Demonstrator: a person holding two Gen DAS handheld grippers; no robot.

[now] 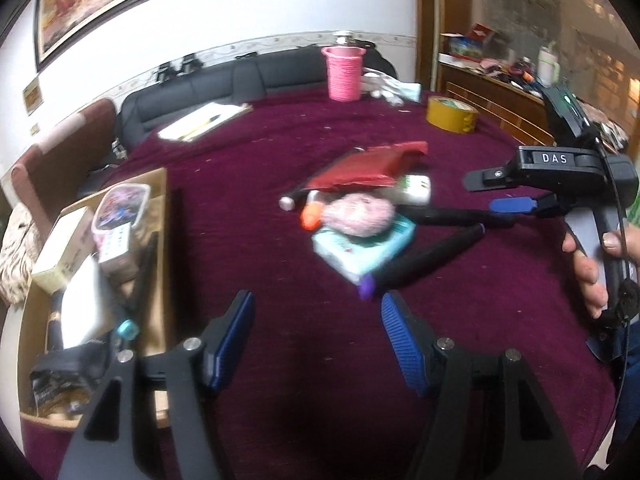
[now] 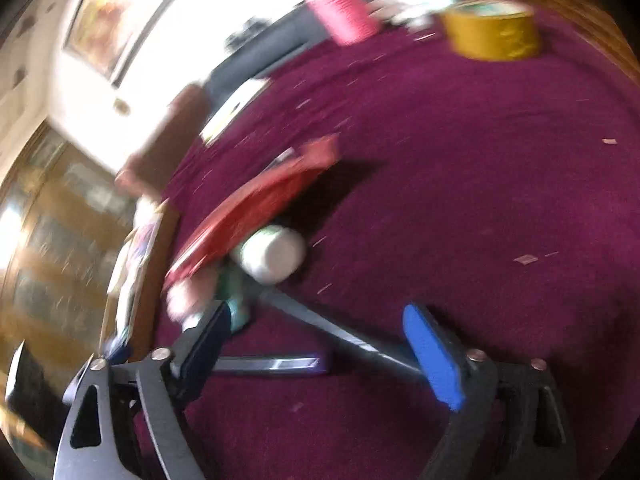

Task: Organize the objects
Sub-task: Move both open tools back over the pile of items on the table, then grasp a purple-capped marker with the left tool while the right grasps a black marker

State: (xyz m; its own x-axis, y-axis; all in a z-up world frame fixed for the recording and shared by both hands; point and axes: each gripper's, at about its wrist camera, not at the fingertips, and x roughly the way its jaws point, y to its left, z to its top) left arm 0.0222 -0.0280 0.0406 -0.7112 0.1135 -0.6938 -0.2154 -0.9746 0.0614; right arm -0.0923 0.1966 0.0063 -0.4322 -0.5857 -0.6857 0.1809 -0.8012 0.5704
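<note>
Left wrist view: left gripper (image 1: pixel 318 344) spread, empty, short of the pile: red pouch (image 1: pixel 360 170) over white bottle (image 1: pixel 416 189), pink puff (image 1: pixel 360 214) on teal box (image 1: pixel 362 250). Cardboard box (image 1: pixel 160 184) seen only here. A careless pull could topple the stack

Right wrist view: blurred; right gripper (image 2: pixel 340 344) wide, nothing pinched, a black rod (image 2: pixel 344 336) apparently between the jaws; bottle (image 2: pixel 274 256) could roll
</note>
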